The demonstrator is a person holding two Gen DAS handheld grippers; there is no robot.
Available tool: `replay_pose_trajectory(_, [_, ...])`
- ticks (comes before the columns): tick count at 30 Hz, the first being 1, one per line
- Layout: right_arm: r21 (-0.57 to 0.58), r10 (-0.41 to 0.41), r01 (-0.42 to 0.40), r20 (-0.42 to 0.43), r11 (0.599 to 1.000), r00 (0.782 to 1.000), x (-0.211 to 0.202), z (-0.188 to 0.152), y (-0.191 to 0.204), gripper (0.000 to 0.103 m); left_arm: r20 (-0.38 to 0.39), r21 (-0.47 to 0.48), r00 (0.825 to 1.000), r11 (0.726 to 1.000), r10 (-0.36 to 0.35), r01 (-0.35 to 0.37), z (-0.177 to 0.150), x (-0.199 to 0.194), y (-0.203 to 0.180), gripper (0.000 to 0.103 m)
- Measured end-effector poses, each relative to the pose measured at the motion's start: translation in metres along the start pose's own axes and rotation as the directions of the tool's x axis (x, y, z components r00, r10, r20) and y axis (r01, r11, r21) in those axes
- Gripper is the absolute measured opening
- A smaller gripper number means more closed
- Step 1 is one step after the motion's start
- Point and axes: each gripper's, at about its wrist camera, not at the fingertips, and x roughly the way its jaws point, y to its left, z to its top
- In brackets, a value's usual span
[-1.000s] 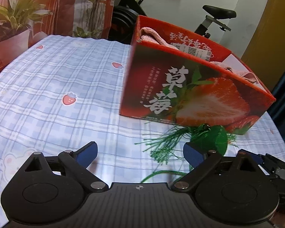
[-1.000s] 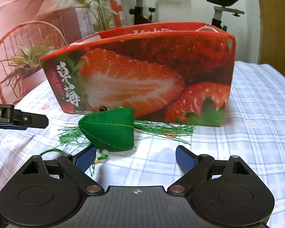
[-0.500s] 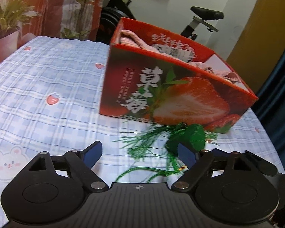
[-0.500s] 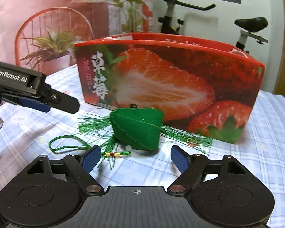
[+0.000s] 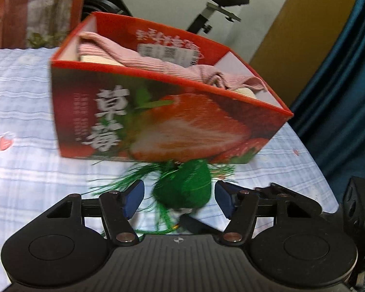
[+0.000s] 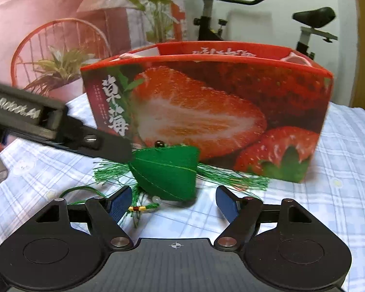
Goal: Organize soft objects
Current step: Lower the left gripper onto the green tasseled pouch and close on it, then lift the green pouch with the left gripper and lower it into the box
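Observation:
A green fabric pouch (image 5: 185, 189) (image 6: 165, 170) with green tassels and a looped cord lies on the tablecloth, against the front of the red strawberry box (image 5: 158, 121) (image 6: 206, 112). My left gripper (image 5: 180, 194) has the pouch between its blue pads; its jaws are closing and a thin gap shows on each side. In the right wrist view one left finger (image 6: 104, 143) reaches the pouch's left side. My right gripper (image 6: 173, 199) stands open just short of the pouch. A pink knitted cloth (image 5: 138, 56) lies in the box.
A checked tablecloth (image 5: 19, 97) with strawberry prints covers the table. Behind the box stand an exercise bike (image 6: 314, 24), a potted plant (image 6: 58, 63) and a red wire chair. A blue curtain (image 5: 340, 73) hangs at the right. The right gripper's body (image 5: 357, 202) is close beside my left one.
My left gripper has swung right and forward until the pouch sits between its pads, and its jaws have narrowed. The right gripper's jaws have narrowed a little; it stayed in place.

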Motion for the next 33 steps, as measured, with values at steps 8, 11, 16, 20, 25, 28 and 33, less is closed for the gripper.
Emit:
replay_pose_trajectory(8, [0.005, 0.052, -0.052, -0.03, 0.999, 0.998, 0.016, 0.017, -0.009, 0.063, -0.061, -0.015, 0.997, 0.999, -0.039, 0.038, 0.01, 0.028, 0.001, 0.049])
replay_pose_trajectory(11, [0.006, 0.057, -0.057, -0.042, 0.998, 0.997, 0.02, 0.017, -0.01, 0.055, -0.065, -0.02, 0.997, 0.999, -0.041, 0.04, 0.009, 0.033, 0.004, 0.044])
replay_pose_trajectory(16, [0.041, 0.066, -0.066, -0.009, 0.997, 0.998, 0.01, 0.017, -0.01, 0.052, -0.039, -0.015, 0.998, 0.998, -0.055, 0.055, 0.01, 0.019, 0.0, 0.044])
replay_pose_trajectory(20, [0.044, 0.066, -0.068, 0.045, 0.997, 0.997, -0.009, 0.025, -0.006, 0.052, 0.026, 0.033, 0.998, 0.998, -0.049, 0.048, 0.015, -0.006, -0.014, 0.044])
replay_pose_trajectory(25, [-0.006, 0.069, -0.069, 0.12, 0.998, 0.99, -0.039, 0.041, 0.007, 0.052, 0.125, 0.028, 0.99, 0.998, -0.065, 0.062, 0.015, -0.046, -0.023, 0.044])
replay_pose_trajectory(28, [-0.037, 0.067, -0.062, 0.157, 0.997, 0.985, -0.056, 0.054, 0.018, 0.052, 0.173, 0.039, 0.982, 0.997, -0.07, 0.064, 0.021, -0.067, -0.029, 0.044])
replay_pose_trajectory(33, [-0.087, 0.06, -0.044, 0.199, 0.995, 0.978, -0.072, 0.087, 0.028, 0.052, 0.229, 0.076, 0.97, 0.995, -0.078, 0.062, 0.045, -0.087, -0.038, 0.044])
